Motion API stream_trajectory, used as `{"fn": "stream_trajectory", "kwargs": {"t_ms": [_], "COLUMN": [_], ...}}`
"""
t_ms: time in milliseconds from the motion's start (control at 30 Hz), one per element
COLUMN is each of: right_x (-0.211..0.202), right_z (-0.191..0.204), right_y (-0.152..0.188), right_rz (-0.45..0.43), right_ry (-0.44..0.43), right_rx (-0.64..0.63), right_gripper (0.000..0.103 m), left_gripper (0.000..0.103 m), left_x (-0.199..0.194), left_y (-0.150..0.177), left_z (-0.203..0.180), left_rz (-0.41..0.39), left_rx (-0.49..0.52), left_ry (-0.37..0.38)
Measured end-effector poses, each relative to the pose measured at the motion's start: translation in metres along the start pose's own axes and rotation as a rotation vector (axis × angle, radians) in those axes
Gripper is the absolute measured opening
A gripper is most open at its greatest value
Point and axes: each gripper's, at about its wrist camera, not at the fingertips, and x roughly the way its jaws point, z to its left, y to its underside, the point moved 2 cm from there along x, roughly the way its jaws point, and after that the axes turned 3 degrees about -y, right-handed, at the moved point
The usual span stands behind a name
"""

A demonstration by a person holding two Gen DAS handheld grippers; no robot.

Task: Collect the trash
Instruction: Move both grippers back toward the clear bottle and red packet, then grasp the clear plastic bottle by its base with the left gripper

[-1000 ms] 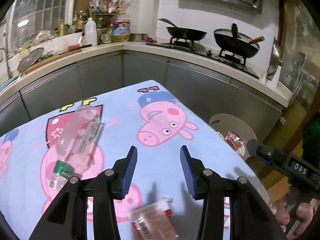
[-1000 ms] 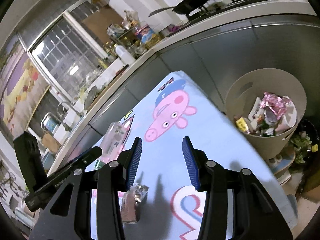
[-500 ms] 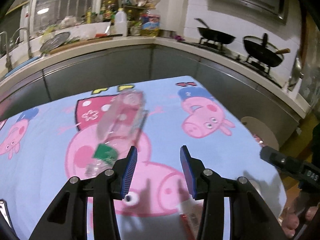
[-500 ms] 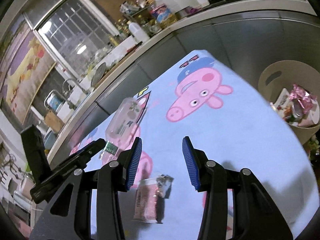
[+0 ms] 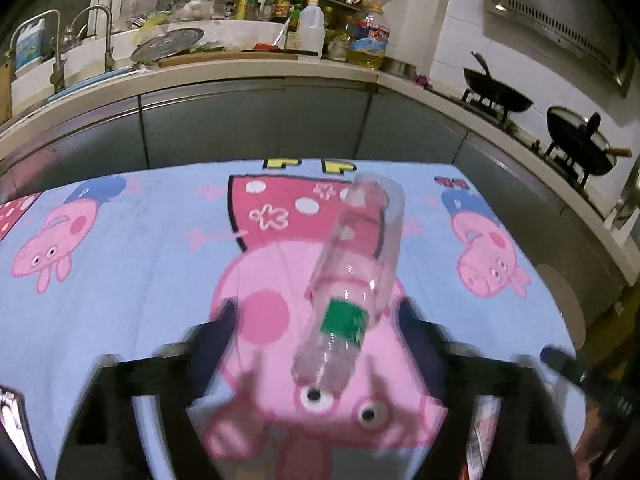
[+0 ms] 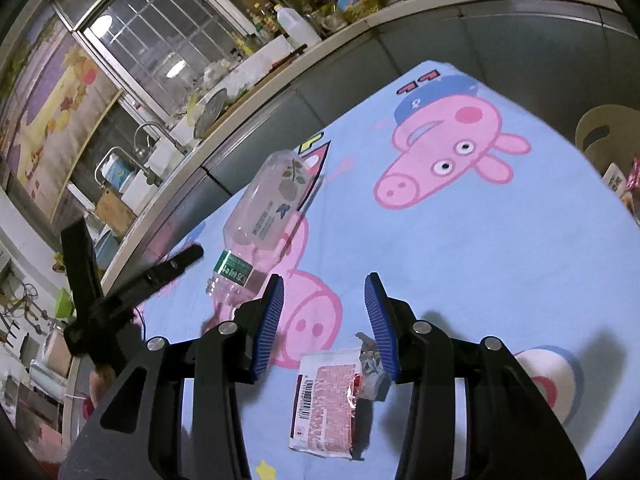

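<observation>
Approach step: left gripper [image 5: 316, 320], jaws opening, straddles the bottle [image 5: 356, 276] untouched; right gripper [image 6: 324, 320], jaws apart and empty, hovers above the wrapper [image 6: 326, 406] at six o'clock. Next, lower and close.

both wrist views face down, near; share bottle [image 5: 352, 280] [image 6: 264, 216].

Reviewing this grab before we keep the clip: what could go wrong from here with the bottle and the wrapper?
1. The clear plastic bottle lies on its side on the cartoon cloth; the left gripper, jaws opening around its neck end, could nudge it into a roll.
2. The red snack wrapper lies flat under the right gripper; its fingers may slide over it or snag cloth.
</observation>
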Motion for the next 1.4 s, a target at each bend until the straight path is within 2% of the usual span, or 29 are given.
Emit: {"fn": "stream_trajectory", "kwargs": {"t_ms": [233,333,467,600,867,1067,1233,1400], "right_x": [0.004,0.000,-0.005,-0.008,-0.004,-0.003,0.000,0.009], "right_z": [-0.008,-0.014,-0.022,-0.021,-0.012,-0.020,-0.026,-0.027], "right_y": [0.002,0.000,-0.002,-0.003,0.013,0.029,0.039,0.050], "right_rz": [0.012,0.003,-0.012,-0.014,0.029,0.062,0.080,0.110], "right_ry": [0.006,0.011,0.020,0.014,-0.018,-0.003,0.008,0.007], "right_rx": [0.019,0.034,0.053,0.051,0.020,0.032,0.037,0.034], "right_gripper": [0.042,0.042,0.042,0.042,0.042,0.042,0.042,0.042], "left_gripper": [0.087,0.087,0.085,0.065,0.061,0.061,0.061,0.061], "left_x": [0.052,0.075,0.105,0.115,0.082,0.033,-0.003,-0.020], "left_y": [-0.035,-0.046,-0.049,-0.043,-0.016,0.028,0.067,0.086], "left_z": [-0.024,-0.040,-0.065,-0.065,-0.031,-0.002,0.008,0.006], "left_rz": [0.078,0.111,0.179,0.227,0.185,0.170,0.167,0.170], "left_rx": [0.096,0.156,0.293,0.314,0.261,0.198,0.153,0.113], "left_ry": [0.017,-0.018,-0.096,-0.098,-0.090,-0.040,-0.012,0.006]}}
